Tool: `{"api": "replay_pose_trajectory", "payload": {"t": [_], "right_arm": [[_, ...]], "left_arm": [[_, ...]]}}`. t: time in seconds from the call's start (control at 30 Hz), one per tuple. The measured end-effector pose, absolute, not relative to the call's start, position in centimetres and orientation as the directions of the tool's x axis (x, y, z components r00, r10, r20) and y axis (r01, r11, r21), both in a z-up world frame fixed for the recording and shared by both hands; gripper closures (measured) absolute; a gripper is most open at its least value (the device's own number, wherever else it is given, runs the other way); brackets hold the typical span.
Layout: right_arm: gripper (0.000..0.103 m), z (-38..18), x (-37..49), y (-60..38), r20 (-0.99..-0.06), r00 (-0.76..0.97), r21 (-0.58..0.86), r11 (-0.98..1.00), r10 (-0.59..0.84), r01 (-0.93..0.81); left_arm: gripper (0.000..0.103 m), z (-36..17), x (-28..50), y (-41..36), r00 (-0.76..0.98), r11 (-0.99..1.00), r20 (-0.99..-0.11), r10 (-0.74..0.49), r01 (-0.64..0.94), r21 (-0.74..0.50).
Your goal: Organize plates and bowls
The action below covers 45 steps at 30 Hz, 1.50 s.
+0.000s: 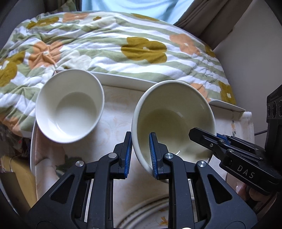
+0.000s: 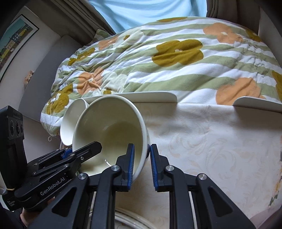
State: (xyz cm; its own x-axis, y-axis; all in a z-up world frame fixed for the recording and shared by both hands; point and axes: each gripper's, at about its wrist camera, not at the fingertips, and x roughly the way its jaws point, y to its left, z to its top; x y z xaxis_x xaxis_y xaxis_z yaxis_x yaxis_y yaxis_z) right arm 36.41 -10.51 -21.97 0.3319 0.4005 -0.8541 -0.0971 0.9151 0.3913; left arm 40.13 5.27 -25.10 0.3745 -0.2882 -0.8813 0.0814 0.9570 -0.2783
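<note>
Premises: a private home, evidently a bedroom or bed-sitting room; the chief evidence is a rumpled quilt of white and sage-green stripes with mustard and peach flower prints (image 1: 112,44), spread over a bed; just in front of that quilt stands a surface under a cream cloth with a pale woven scroll pattern (image 2: 202,141), bearing white ceramic bowls (image 1: 70,105); behind the quilt hang taupe fabric curtains (image 1: 202,15) flanking a bright window; to the quilt's left in the right wrist view, a black-framed picture of coloured house fronts (image 2: 14,38) hangs on a plain pale wall.
</note>
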Motion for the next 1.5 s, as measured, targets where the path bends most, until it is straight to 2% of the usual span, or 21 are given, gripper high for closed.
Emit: {"api": "replay_pose_trajectory", "payload": {"t": [0.33,0.63,0.87,1.1,1.3,1.5], "right_arm": [[0.087,-15.2,29.7,-17.1,-0.804,0.432,0.395,0.910,0.409,-0.126],[0.087,-12.1,22.6,-26.3,-0.791,0.497,0.367,0.927,0.356,-0.079],[0.087,-12.9,18.5,-32.3,-0.821,0.484,0.349,0.937,0.303,0.006],[0.087,-16.2,15.7,-35.3,-0.859,0.437,0.353,0.927,0.266,0.130],[0.087,-19.3,14.7,-36.5,-0.885,0.392,0.359,0.906,0.253,0.226],[0.087,-21.9,14.7,-36.4,-0.909,0.337,0.350,0.888,0.245,0.299]], "left_arm": [[0.086,-18.0,32.8,-2.6,0.442,0.957,-0.849,-0.290,0.134,-0.257],[0.086,-15.7,25.9,-13.2,0.444,0.936,-0.826,-0.348,0.219,-0.276],[0.086,-17.2,22.9,-19.5,0.358,0.910,-0.848,-0.390,0.293,-0.295],[0.086,-20.3,22.6,-23.2,0.238,0.880,-0.894,-0.381,0.389,-0.272],[0.086,-23.6,23.0,-25.8,0.166,0.854,-0.931,-0.325,0.475,-0.214],[0.086,-25.3,22.8,-27.7,0.188,0.824,-0.951,-0.245,0.557,-0.103]]}}
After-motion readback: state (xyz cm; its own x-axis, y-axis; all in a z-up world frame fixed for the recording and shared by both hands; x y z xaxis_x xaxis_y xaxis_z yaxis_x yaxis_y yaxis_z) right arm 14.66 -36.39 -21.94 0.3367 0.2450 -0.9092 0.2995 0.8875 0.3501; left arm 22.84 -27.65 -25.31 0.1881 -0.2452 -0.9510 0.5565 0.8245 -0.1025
